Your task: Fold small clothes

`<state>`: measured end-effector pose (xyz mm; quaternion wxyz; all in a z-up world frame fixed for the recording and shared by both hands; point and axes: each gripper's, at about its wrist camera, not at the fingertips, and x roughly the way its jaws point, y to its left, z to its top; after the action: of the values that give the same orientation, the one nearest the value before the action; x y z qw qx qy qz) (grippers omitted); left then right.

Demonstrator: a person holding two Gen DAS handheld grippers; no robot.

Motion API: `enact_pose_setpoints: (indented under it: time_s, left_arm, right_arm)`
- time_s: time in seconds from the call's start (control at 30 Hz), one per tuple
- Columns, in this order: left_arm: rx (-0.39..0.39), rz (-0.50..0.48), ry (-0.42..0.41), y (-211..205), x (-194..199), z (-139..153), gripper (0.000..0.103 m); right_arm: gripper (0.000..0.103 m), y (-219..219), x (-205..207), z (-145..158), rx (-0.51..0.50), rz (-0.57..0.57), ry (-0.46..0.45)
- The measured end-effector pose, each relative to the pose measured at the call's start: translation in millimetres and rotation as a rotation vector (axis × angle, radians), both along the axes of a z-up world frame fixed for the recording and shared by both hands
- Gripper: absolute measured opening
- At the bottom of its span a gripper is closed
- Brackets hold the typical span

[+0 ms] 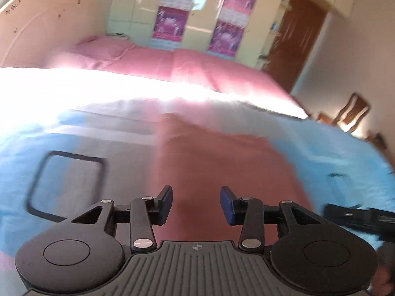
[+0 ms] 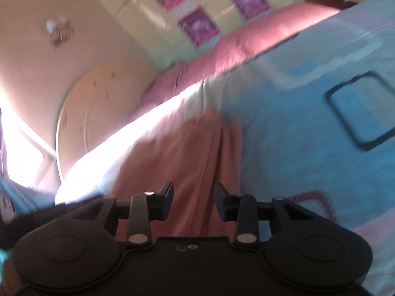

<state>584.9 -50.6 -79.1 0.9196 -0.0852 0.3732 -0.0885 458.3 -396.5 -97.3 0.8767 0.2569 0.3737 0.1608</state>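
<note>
Left wrist view looks across a bed (image 1: 222,74) spread with a pink sheet, over which a light blue cloth (image 1: 74,135) with a dark rounded-rectangle outline (image 1: 66,185) printed on it covers the near part. A salmon-pink garment (image 1: 222,167) lies flat on the blue cloth near the bed's front edge, directly ahead of the left tool (image 1: 196,206), whose jaws stand apart, released, with nothing between the pads. Part of the right tool (image 1: 358,218) shows at the right edge. A bright band of sunlight crosses the bed. Behind it stand a rounded cream headboard (image 1: 44,24), pale cupboard doors hung with purple posters (image 1: 170,22), and a brown wooden door (image 1: 298,42) to the right.

Right wrist view is tilted and blurred. The right tool (image 2: 193,203) is likewise released, jaws parted and empty, above the garment (image 2: 187,162), which shows lengthwise creases. A maroon cord (image 2: 318,199) lies on the blue cloth (image 2: 296,135) just beside the tool's right finger.
</note>
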Motion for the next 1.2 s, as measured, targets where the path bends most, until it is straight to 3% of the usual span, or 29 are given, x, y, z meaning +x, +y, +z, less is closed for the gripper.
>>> enact_pose_setpoints:
  time_s: [0.07, 0.17, 0.27, 0.33, 0.43, 0.47, 0.5, 0.53, 0.7, 0.83, 0.93, 1.03, 1.2]
  left_arm:
    - [0.036, 0.0, 0.028, 12, 6, -14, 0.041]
    - [0.03, -0.009, 0.066, 14, 6, -34, 0.042]
    - [-0.012, 0.014, 0.065, 16, 4, -42, 0.044]
    - [-0.058, 0.035, 0.08, 21, 3, -47, 0.051]
    - [-0.101, 0.046, 0.098, 19, 3, -64, 0.056]
    - [-0.098, 0.042, 0.098, 19, 3, -64, 0.057]
    - [-0.085, 0.038, 0.095, 15, 2, -64, 0.057]
    - [-0.068, 0.033, 0.089, 13, 1, -62, 0.057]
    - [-0.026, -0.028, 0.0, -3, -7, -37, 0.057]
    - [0.016, -0.102, -0.048, -25, -19, -15, 0.057]
    - [0.12, -0.15, -0.004, -49, -21, -20, 0.057]
    - [0.128, -0.15, 0.019, -55, -22, -27, 0.057]
    - [0.137, -0.153, 0.0, -52, -25, -19, 0.057]
  right_arm:
    - [0.039, 11, 8, -7, -0.016, 0.033, 0.034]
    - [0.039, 23, 19, -20, -0.049, 0.065, 0.082]
    - [0.04, 32, 25, -21, -0.077, 0.092, 0.079]
    - [0.037, 33, 29, -23, -0.089, 0.096, 0.091]
    - [0.039, 27, 41, -29, -0.028, 0.087, 0.118]
    - [0.037, 29, 45, -30, -0.019, 0.096, 0.12]
    - [0.027, 34, 45, -27, -0.037, 0.108, 0.111]
    - [0.011, 39, 45, -24, -0.073, 0.128, 0.098]
    - [0.009, 62, 37, 2, -0.265, 0.172, -0.023]
    - [0.009, 46, 21, 33, -0.295, 0.155, -0.09]
    - [0.009, 30, 22, 23, -0.295, 0.138, -0.051]
    - [0.009, 27, 32, -9, -0.25, 0.155, 0.031]
    - [0.01, 21, 27, -14, -0.204, 0.138, 0.042]
